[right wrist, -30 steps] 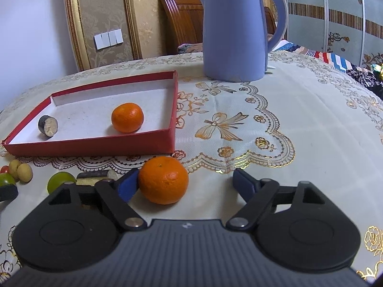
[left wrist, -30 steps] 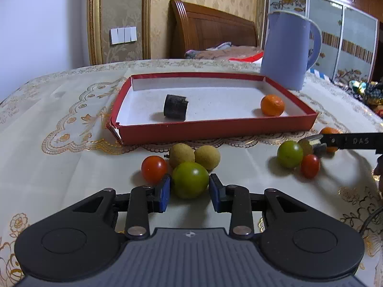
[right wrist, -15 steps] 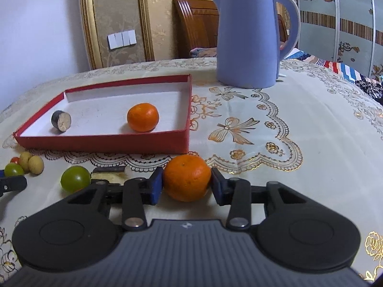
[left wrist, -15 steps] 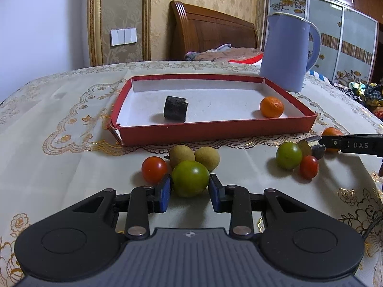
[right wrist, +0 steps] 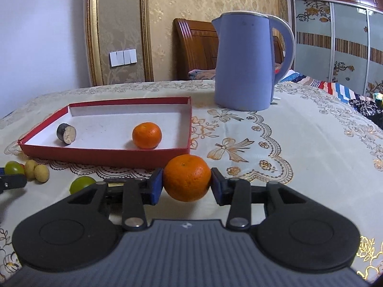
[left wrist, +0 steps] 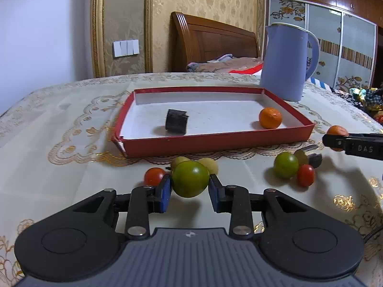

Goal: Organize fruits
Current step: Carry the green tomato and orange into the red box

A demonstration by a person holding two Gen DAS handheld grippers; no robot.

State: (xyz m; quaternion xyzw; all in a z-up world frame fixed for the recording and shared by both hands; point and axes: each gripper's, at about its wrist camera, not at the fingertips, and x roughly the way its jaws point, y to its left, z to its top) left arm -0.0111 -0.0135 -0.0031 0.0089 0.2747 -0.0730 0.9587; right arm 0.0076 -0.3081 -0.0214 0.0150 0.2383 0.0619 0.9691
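Green and orange are already clamped, a green tomato [left wrist: 190,179] in the left tongs [left wrist: 190,189] and a tangerine [right wrist: 187,177] in the right tongs [right wrist: 187,186], while cherry tomatoes and longans are left on the bench [left wrist: 59,167], and only one tangerine [left wrist: 270,118] and a dark cut piece [left wrist: 176,121] are lodged in the red tray [left wrist: 215,141] beyond.

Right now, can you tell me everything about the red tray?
The red tray is a shallow rectangular box that looks like cardboard, red outside and white inside. It lies flat on the tablecloth, with its near left corner torn. Inside lie an orange near the right wall and a dark roll near the middle, apart from each other. No gripper touches it.
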